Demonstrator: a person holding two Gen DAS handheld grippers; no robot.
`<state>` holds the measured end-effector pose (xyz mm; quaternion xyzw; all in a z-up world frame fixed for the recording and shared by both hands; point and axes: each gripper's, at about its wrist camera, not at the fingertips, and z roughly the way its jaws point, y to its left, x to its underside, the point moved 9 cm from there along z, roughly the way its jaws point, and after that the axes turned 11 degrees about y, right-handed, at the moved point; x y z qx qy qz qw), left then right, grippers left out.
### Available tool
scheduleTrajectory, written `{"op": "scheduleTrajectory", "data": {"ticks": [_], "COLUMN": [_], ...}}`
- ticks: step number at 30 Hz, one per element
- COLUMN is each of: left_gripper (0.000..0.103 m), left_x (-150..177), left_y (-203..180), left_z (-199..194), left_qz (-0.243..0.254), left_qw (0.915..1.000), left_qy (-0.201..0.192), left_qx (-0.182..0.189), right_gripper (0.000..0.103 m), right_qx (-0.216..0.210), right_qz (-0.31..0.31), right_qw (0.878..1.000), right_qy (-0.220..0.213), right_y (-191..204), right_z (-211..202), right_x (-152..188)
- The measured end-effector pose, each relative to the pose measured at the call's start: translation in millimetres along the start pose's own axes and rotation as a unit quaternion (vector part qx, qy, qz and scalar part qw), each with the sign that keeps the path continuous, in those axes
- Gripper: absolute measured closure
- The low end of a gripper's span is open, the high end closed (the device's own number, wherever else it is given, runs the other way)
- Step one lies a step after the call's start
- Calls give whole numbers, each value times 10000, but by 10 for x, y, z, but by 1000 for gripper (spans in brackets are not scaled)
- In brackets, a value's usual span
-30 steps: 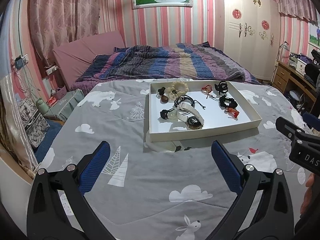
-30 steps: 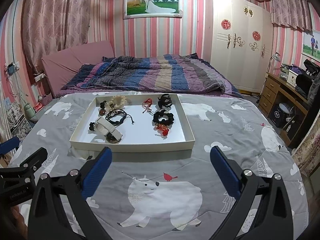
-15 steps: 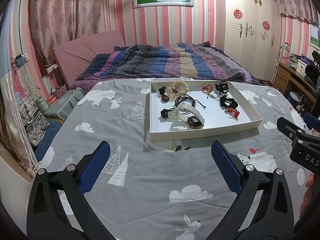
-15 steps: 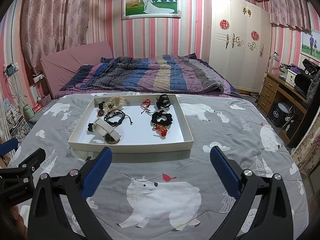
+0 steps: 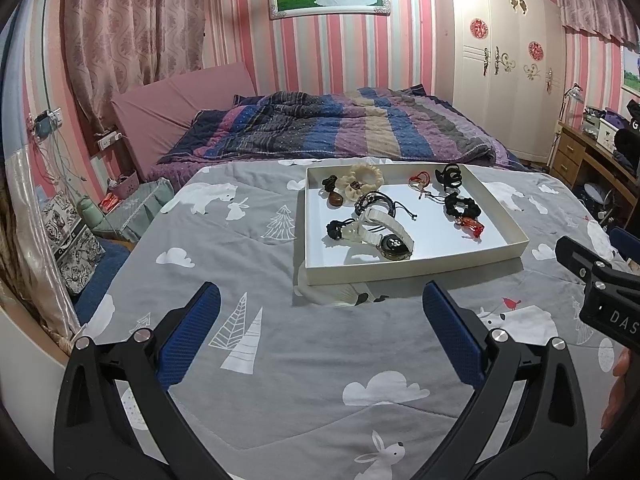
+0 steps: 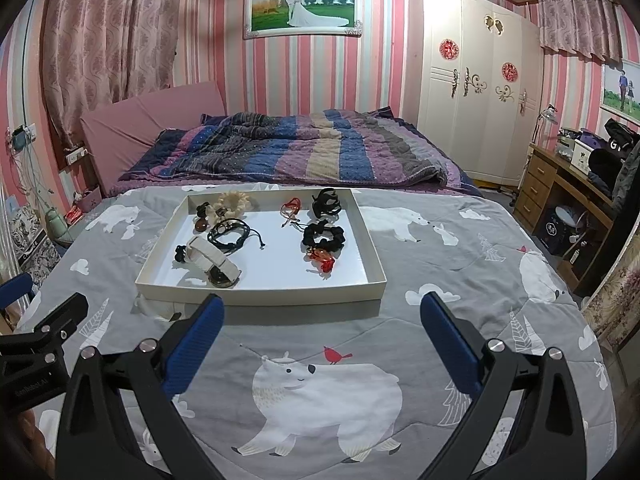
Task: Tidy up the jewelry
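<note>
A shallow white tray (image 5: 400, 274) (image 6: 260, 293) lies on a grey printed bedspread. In it lie a white-strapped watch (image 5: 390, 236) (image 6: 214, 262), a cream scrunchie (image 5: 366, 174) (image 6: 234, 202), black scrunchies (image 5: 462, 206) (image 6: 324, 236), a black cord bracelet (image 6: 230, 234), a red cord piece (image 5: 418, 180) (image 6: 291, 204) and a red clip (image 5: 470, 224) (image 6: 320, 258). My left gripper (image 5: 320, 332) is open and empty, short of the tray's near left corner. My right gripper (image 6: 322, 336) is open and empty, just short of the tray's near edge.
A striped quilt (image 6: 300, 148) is bunched at the bed's head. A white wardrobe (image 6: 472, 80) and a cluttered wooden desk (image 6: 568, 184) stand at the right. Bags and a green flask (image 5: 86, 210) sit on the floor at the left.
Both grippers have moved slightly forward toward the tray. Both stay open and empty. The jewelry has not moved.
</note>
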<state>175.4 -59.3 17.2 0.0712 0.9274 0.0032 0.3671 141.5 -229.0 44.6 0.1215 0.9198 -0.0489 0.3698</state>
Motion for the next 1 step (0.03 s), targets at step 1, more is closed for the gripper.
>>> {"op": "scheduleTrajectory", "data": {"ticks": [1], "left_gripper": [3], "left_x": [1], "left_y": [2], "left_z": [-1], "left_qz": [-4], "left_qw": [10000], "left_qy": [0], "left_qx": [1], "right_gripper": [5], "right_qx": [-3], "right_qz": [3], "right_qw": [10000], "right_qy": [-2], "right_y": [-1], "right_z": [-1], "right_x": [0]}}
